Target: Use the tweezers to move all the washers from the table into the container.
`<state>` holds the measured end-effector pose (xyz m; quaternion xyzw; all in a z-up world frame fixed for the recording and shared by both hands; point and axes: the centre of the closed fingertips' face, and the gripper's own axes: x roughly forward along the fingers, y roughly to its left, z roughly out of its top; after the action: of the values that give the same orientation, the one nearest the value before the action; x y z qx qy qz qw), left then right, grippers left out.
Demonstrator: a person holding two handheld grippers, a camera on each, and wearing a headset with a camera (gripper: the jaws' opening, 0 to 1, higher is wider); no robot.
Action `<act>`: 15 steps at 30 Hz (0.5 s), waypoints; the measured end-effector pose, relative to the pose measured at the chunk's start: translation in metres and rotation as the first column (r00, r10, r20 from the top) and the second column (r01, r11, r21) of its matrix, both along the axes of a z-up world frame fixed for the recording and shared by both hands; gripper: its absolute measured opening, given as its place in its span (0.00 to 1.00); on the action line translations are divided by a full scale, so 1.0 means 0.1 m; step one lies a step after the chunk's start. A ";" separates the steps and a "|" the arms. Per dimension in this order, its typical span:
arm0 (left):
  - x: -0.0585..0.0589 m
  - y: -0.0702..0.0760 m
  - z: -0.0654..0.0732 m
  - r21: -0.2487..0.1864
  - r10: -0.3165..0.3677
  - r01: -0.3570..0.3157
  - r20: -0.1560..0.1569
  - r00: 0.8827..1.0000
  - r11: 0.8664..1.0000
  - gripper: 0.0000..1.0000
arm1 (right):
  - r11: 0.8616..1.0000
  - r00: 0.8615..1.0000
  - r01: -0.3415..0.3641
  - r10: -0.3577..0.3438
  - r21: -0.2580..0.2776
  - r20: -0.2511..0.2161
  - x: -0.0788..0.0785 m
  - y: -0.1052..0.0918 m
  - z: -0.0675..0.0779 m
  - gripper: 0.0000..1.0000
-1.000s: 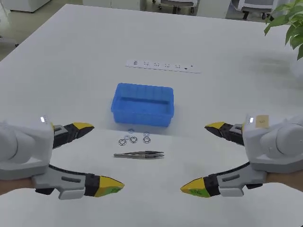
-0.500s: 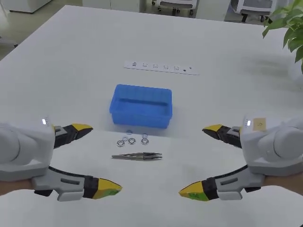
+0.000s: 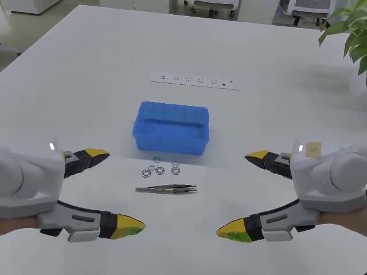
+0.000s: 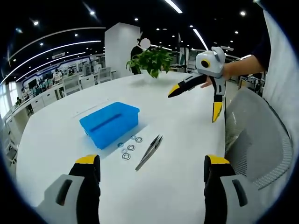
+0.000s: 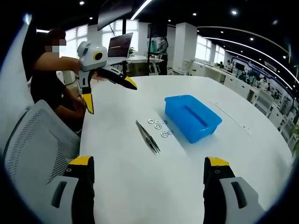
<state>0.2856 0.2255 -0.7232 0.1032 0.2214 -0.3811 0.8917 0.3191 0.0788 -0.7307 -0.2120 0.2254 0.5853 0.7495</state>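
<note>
My left claw (image 3: pixel 117 190) and right claw (image 3: pixel 239 193) hang wide, empty. The washers (image 3: pixel 160 169) lie just before the container (image 3: pixel 171 144), the tweezers (image 3: pixel 166 188) slightly farther from it. I should pinch the tweezers mid-length, level, so they don't skid across the desk (image 3: pixel 275 114).

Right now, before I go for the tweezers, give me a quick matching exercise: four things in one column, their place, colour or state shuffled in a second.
Column A
1. tweezers
2. washers
3. container
4. left hand-held gripper

Column B
a. blue, just beyond the small rings
b. open, holding nothing
c. loose cluster between the box and the long tool
d. lying flat, on the near side of the cluster

Pairs: 1-d, 2-c, 3-a, 4-b
</note>
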 end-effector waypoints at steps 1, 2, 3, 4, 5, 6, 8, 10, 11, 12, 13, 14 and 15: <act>0.00 0.00 0.00 -0.001 0.001 -0.001 0.000 1.000 1.000 0.97 | 1.000 1.000 0.000 0.000 0.000 0.001 0.00 0.00 0.00 0.98; 0.00 0.00 0.00 0.000 0.001 -0.001 0.000 1.000 1.000 0.97 | 1.000 1.000 0.000 0.000 0.000 -0.001 0.00 0.00 0.00 0.98; 0.00 0.00 -0.01 0.002 -0.001 0.001 -0.002 1.000 1.000 0.97 | 1.000 1.000 0.000 0.000 0.001 -0.002 0.00 0.00 0.00 0.98; 0.00 0.00 -0.02 0.004 -0.002 0.002 -0.003 1.000 1.000 0.97 | 1.000 1.000 0.000 0.000 0.000 -0.001 0.00 0.00 -0.01 0.98; 0.00 0.00 -0.03 0.007 -0.003 0.003 -0.004 1.000 1.000 0.97 | 1.000 1.000 -0.001 0.001 -0.001 -0.001 0.00 0.00 -0.01 0.98; 0.00 0.00 -0.03 0.007 -0.003 0.003 -0.004 1.000 1.000 0.97 | 1.000 1.000 0.000 0.000 -0.002 -0.002 0.01 0.00 -0.01 0.98; 0.01 0.00 -0.03 0.002 0.002 -0.002 -0.003 1.000 1.000 0.97 | 1.000 1.000 0.001 -0.002 -0.006 -0.001 0.01 0.00 -0.02 0.98; 0.02 0.00 -0.03 -0.001 0.006 -0.006 -0.003 1.000 1.000 0.97 | 1.000 1.000 0.004 -0.004 -0.006 0.000 0.03 0.00 -0.02 0.98; 0.03 0.01 -0.04 -0.001 0.007 -0.007 -0.004 1.000 1.000 0.97 | 1.000 1.000 0.006 -0.006 -0.003 -0.001 0.03 0.00 -0.02 0.98; 0.04 0.01 -0.04 0.000 0.007 -0.007 -0.006 1.000 1.000 0.97 | 1.000 1.000 0.009 -0.009 -0.002 -0.002 0.04 0.00 -0.01 0.97; 0.04 0.02 -0.05 0.002 0.008 -0.008 -0.007 1.000 1.000 0.97 | 1.000 1.000 0.011 -0.011 -0.002 -0.002 0.05 -0.01 -0.01 0.97; 0.05 0.02 -0.05 0.004 0.008 -0.008 -0.006 1.000 1.000 0.97 | 1.000 1.000 0.015 -0.015 -0.001 -0.001 0.06 -0.01 -0.02 0.97; 0.05 0.02 -0.06 0.004 0.009 -0.009 -0.007 1.000 1.000 0.97 | 1.000 1.000 0.018 -0.018 -0.001 0.000 0.07 -0.01 -0.02 0.97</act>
<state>0.2909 0.2280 -0.7289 0.1026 0.2255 -0.3772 0.8924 0.3262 0.0775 -0.7324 -0.2105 0.2277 0.5786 0.7544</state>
